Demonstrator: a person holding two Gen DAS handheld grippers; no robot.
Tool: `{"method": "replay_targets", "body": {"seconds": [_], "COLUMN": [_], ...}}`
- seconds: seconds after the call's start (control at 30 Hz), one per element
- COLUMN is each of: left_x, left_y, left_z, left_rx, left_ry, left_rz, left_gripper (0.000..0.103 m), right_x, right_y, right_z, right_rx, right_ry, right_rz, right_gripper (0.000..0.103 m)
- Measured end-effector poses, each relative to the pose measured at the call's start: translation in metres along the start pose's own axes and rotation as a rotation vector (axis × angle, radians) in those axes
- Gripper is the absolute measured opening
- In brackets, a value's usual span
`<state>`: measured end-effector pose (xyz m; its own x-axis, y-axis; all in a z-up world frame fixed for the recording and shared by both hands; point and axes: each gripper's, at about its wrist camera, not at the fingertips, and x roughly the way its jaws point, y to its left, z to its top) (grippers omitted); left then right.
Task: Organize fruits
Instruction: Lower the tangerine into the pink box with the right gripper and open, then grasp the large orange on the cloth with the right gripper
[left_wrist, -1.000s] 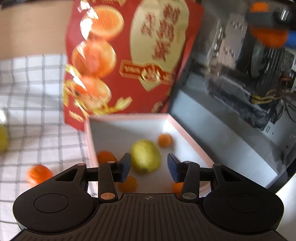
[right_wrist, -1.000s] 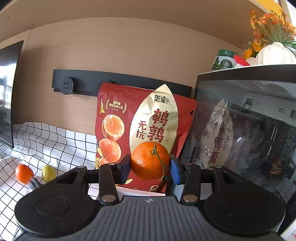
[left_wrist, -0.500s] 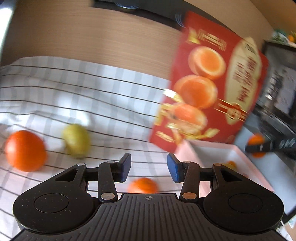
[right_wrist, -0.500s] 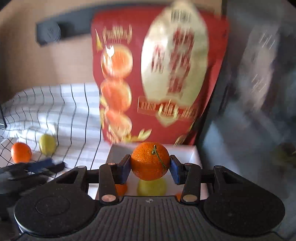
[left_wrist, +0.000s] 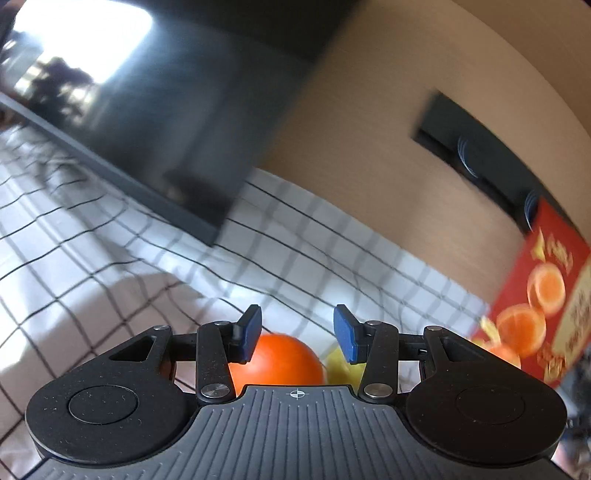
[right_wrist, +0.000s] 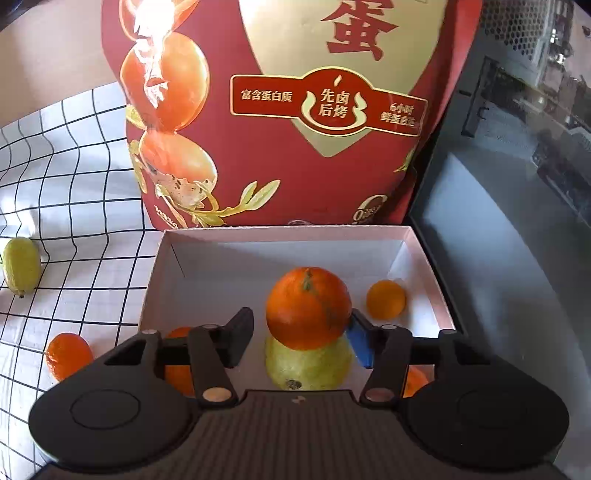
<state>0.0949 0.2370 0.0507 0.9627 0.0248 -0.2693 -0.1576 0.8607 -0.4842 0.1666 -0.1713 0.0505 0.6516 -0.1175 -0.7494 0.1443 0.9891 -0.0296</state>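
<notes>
In the right wrist view my right gripper (right_wrist: 301, 332) is open over the white box (right_wrist: 192, 236). The orange (right_wrist: 308, 308) it carried sits between the spread fingers, touching the right blue pad (right_wrist: 358, 341), above a yellow-green fruit (right_wrist: 310, 363). Small oranges (right_wrist: 386, 299) lie in the box. In the left wrist view my left gripper (left_wrist: 297, 334) is open and empty, just above an orange (left_wrist: 280, 360) and a yellow-green fruit (left_wrist: 341, 367) on the checked cloth (left_wrist: 110, 277).
A red snack bag (right_wrist: 295, 110) stands behind the box. A glass computer case (right_wrist: 517, 184) is at the right. A small orange (right_wrist: 68, 354) and a green fruit (right_wrist: 22, 267) lie on the cloth left of the box. A dark monitor (left_wrist: 147, 129) stands at the left.
My right gripper lowered into the box and opened, letting go of the orange. My left gripper swung left from the box to the fruits on the cloth.
</notes>
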Motion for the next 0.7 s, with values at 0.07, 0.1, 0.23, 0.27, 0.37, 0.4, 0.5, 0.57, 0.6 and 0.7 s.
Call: {"method": "replay_targets", "body": {"seconds": [0.07,0.1,0.23,0.27,0.37,0.4,0.5,0.57,0.6,0.7], "left_x": [0.000,0.001,0.001,0.000,0.002,0.005,0.008,0.007,0.006,0.000], "left_y": [0.009,0.013,0.018,0.019,0.022,0.022,0.025,0.027,0.027,0.031], "left_z": [0.004,0.005,0.005,0.004,0.003,0.002,0.001,0.002,0.003,0.007], "left_rx": [-0.043,-0.060,-0.081,-0.083,-0.091,-0.099,-0.123,-0.129,-0.133,-0.153], "left_ry": [0.002,0.012,0.045,0.046,0.071,0.088,0.117,0.101,0.093,0.057], "left_rz": [0.022,0.030,0.051,0.055,0.044,0.030,0.003,0.008,0.009,0.032], "left_gripper": [0.047,0.048,0.048,0.048,0.047,0.047,0.048,0.047,0.048,0.048], "right_x": [-0.013,-0.024,-0.070,-0.078,-0.091,-0.092,-0.083,-0.075,-0.070,-0.063], "right_y": [0.002,0.006,0.032,0.040,0.072,0.085,0.123,0.147,0.156,0.176], "right_z": [0.005,0.005,0.002,0.000,-0.005,-0.008,-0.013,-0.019,-0.022,-0.033], "right_rx": [0.000,-0.008,-0.047,-0.053,-0.080,-0.093,-0.129,-0.139,-0.140,-0.140], "right_ry": [-0.031,-0.060,-0.178,-0.195,-0.211,-0.204,-0.157,-0.111,-0.097,-0.116], "right_rz": [-0.022,-0.031,0.073,0.121,0.276,0.317,0.389,0.431,0.444,0.479], "right_gripper": [0.058,0.062,0.082,0.084,0.086,0.086,0.086,0.086,0.086,0.086]}}
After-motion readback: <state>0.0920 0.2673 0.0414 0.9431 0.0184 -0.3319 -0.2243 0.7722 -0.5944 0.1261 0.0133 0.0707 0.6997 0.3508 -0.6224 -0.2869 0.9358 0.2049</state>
